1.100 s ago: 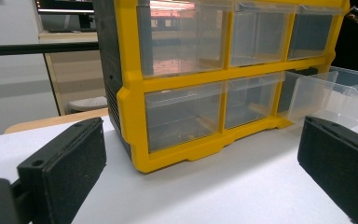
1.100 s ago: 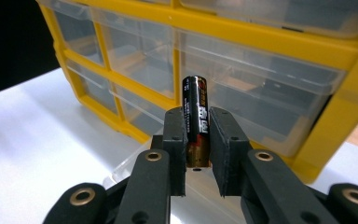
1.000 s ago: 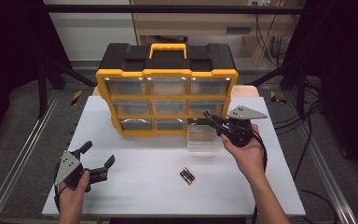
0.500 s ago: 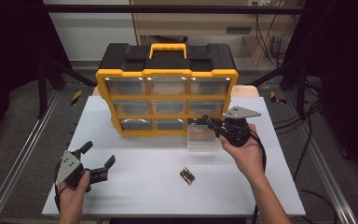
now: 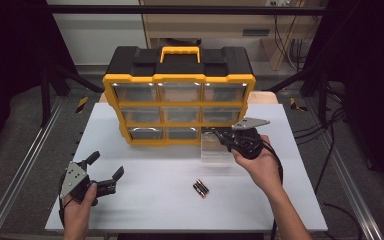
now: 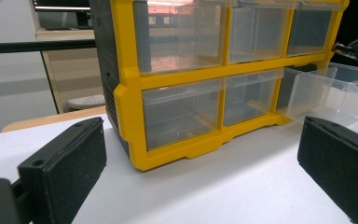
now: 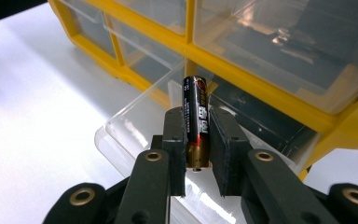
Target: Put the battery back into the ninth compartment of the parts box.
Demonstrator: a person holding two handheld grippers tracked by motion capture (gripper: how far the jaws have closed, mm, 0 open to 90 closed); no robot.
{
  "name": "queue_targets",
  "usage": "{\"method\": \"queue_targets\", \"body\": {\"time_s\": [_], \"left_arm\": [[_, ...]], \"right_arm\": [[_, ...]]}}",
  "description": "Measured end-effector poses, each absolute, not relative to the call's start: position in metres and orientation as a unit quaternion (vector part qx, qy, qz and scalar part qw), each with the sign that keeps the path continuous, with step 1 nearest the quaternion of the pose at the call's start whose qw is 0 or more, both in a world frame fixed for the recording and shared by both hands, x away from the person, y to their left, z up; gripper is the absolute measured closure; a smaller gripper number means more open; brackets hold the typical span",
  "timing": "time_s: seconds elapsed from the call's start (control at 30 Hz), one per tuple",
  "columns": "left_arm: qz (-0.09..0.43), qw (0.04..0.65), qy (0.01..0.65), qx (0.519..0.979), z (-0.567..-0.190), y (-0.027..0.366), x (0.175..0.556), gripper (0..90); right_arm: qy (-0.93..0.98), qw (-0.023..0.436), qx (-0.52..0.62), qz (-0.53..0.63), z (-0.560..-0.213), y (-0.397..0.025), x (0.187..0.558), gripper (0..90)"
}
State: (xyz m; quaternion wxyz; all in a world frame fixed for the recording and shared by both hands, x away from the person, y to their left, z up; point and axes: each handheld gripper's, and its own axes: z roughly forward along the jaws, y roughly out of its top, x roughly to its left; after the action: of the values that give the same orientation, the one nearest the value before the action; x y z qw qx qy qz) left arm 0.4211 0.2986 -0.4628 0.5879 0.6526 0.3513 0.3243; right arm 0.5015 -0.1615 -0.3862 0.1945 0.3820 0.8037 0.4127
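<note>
The battery (image 7: 196,122) is black with a red-orange label and a coppery band at its near end. It stands lengthwise between the jaws of the right gripper (image 7: 197,140), which clamp it, its far end pointing at the cabinet (image 7: 279,70), above the pulled-out drawer (image 7: 135,112) near the desk's (image 5: 290,200) far right. The left gripper (image 5: 103,172) gapes wide, empty, at the near left corner.

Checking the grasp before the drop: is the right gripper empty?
No: in the right gripper view, the right gripper is shut on a battery that stands upright between its fingers, above the pulled-out clear drawer.
</note>
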Motion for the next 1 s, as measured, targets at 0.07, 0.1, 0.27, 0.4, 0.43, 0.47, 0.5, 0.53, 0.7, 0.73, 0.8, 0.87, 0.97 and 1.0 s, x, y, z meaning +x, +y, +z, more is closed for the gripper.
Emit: {"method": "queue_targets", "body": {"time_s": [0.07, 0.1, 0.27, 0.4, 0.43, 0.47, 0.5, 0.53, 0.7, 0.73, 0.8, 0.87, 0.97, 1.0], "left_arm": [[0.324, 0.588, 0.351, 0.652, -0.463, 0.299, 0.421, 0.8], [0.324, 0.588, 0.351, 0.652, -0.463, 0.299, 0.421, 0.8], [0.324, 0.589, 0.352, 0.652, -0.463, 0.299, 0.421, 0.8], [0.324, 0.589, 0.351, 0.652, -0.463, 0.299, 0.421, 0.8], [0.324, 0.589, 0.351, 0.652, -0.463, 0.299, 0.421, 0.8], [0.324, 0.589, 0.352, 0.652, -0.463, 0.299, 0.421, 0.8], [0.324, 0.588, 0.351, 0.652, -0.463, 0.299, 0.421, 0.8], [0.324, 0.588, 0.351, 0.652, -0.463, 0.299, 0.421, 0.8], [0.324, 0.589, 0.352, 0.652, -0.463, 0.299, 0.421, 0.8], [0.324, 0.589, 0.352, 0.652, -0.463, 0.299, 0.421, 0.8], [0.324, 0.589, 0.352, 0.652, -0.463, 0.299, 0.421, 0.8], [0.324, 0.588, 0.351, 0.653, -0.463, 0.299, 0.421, 0.8], [0.324, 0.588, 0.351, 0.653, -0.463, 0.299, 0.421, 0.8], [0.324, 0.587, 0.351, 0.653, -0.463, 0.299, 0.421, 0.8]], "right_arm": [[0.808, 0.19, 0.382, 0.407, -0.389, -0.16, 0.502, 76.9], [0.809, 0.188, 0.382, 0.406, -0.389, -0.159, 0.502, 76.9], [0.81, 0.186, 0.38, 0.406, -0.39, -0.158, 0.502, 76.9], [0.81, 0.187, 0.38, 0.405, -0.391, -0.157, 0.503, 76.9], [0.81, 0.187, 0.38, 0.405, -0.391, -0.157, 0.503, 76.9], [0.81, 0.187, 0.381, 0.405, -0.391, -0.157, 0.503, 76.7], [0.803, 0.194, 0.385, 0.412, -0.39, -0.157, 0.504, 67.7], [0.796, 0.198, 0.389, 0.42, -0.389, -0.158, 0.504, 61.1], [0.776, 0.21, 0.406, 0.434, -0.384, -0.165, 0.502, 51.4], [0.771, 0.223, 0.409, 0.434, -0.382, -0.168, 0.499, 44.0], [0.769, 0.226, 0.412, 0.433, -0.381, -0.169, 0.497, 42.3], [0.766, 0.233, 0.414, 0.433, -0.38, -0.171, 0.494, 35.3], [0.758, 0.248, 0.42, 0.434, -0.38, -0.175, 0.485, 22.4], [0.758, 0.248, 0.42, 0.434, -0.38, -0.175, 0.485, 22.4]]}}
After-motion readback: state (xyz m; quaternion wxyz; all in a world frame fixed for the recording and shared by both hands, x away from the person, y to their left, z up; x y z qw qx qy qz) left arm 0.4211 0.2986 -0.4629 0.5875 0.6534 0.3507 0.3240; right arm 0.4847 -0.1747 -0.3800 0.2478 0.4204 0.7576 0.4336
